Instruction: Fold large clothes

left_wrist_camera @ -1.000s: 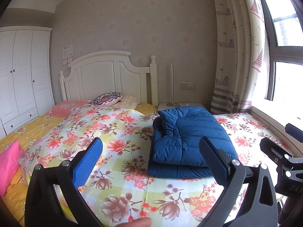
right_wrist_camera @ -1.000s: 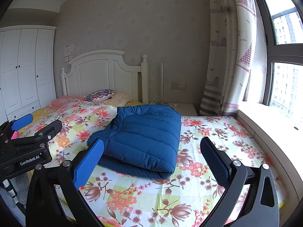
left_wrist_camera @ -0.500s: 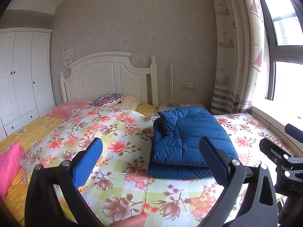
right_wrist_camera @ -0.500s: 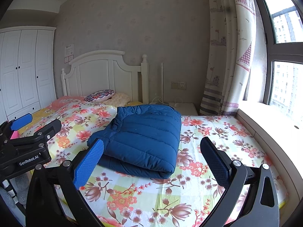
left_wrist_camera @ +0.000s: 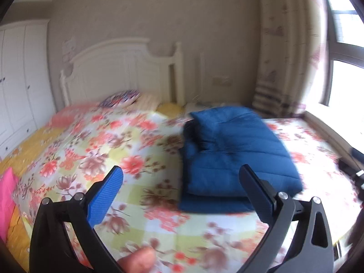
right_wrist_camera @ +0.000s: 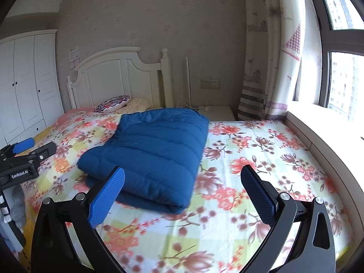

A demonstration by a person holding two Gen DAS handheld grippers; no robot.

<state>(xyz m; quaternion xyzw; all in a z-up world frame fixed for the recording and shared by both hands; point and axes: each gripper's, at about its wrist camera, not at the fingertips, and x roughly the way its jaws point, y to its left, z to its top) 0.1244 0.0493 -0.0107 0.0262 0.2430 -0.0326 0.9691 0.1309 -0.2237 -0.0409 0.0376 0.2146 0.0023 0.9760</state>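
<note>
Left to right, left wrist view: white wardrobe [left_wrist_camera: 20, 79] at the far left; white headboard [left_wrist_camera: 122, 72] behind the pillows; floral bedspread [left_wrist_camera: 95, 150] across the bed. The view is blurred, so fine detail cannot be made out.

Left gripper [left_wrist_camera: 182, 191]: jaws spread wide, nothing between the pads. It is held above the near edge of the bed, apart from the garment.

Blue padded jacket [left_wrist_camera: 229, 150] [right_wrist_camera: 154, 150]: lying on the bedspread, right of the bed's middle. It is seen as a compact, stacked rectangle, layers doubled over, edges fairly even; a looser fold is noted at its headboard end. No sleeve is seen trailing out.

Right gripper [right_wrist_camera: 183, 192]: likewise released, jaws wide, empty, held just short of the jacket's near edge and not touching it.

Curtain [right_wrist_camera: 270, 72] and window [right_wrist_camera: 341, 68] at the far right.

Judgement: the folding is taken to be done, or all but done. At most, a tidying of the looser end may be left. No other garment awaiting folding is seen on the bed.
</note>
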